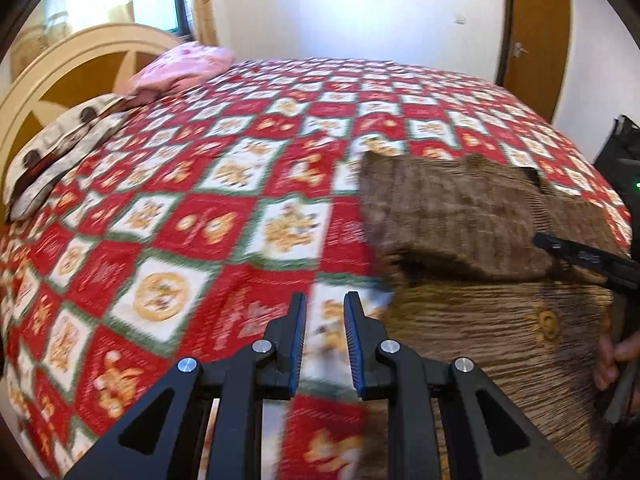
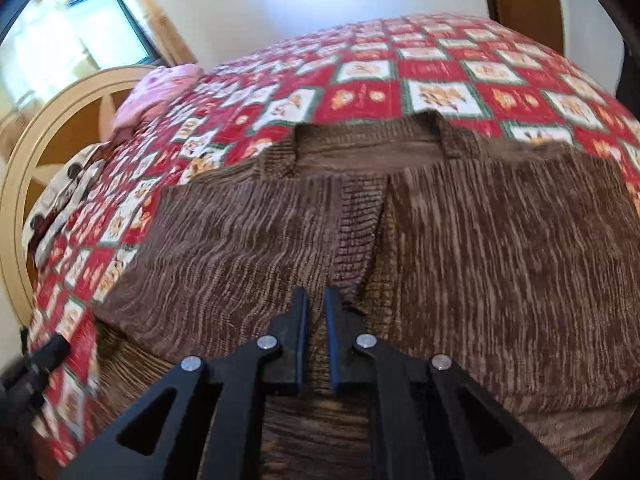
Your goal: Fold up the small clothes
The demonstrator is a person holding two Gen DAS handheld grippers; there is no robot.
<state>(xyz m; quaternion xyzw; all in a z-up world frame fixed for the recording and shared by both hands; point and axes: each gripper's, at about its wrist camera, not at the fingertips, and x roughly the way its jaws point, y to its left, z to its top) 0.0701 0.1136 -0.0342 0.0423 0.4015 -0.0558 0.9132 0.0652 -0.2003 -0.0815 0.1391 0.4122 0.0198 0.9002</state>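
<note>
A ribbed brown knit sweater (image 2: 400, 216) lies flat on the bed's red-and-white checked quilt (image 1: 224, 208), the left claw (image 1: 325, 304) slightly parted over bare quilt, the right claw (image 2: 316, 300) pressed nearly together above the knit, gripping nothing.

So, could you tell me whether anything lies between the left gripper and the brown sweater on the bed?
Nothing visible does. The left gripper hovers over bare patterned bedspread, with the brown knitted sweater just to its right. Pillows lie far off by the headboard.
</note>
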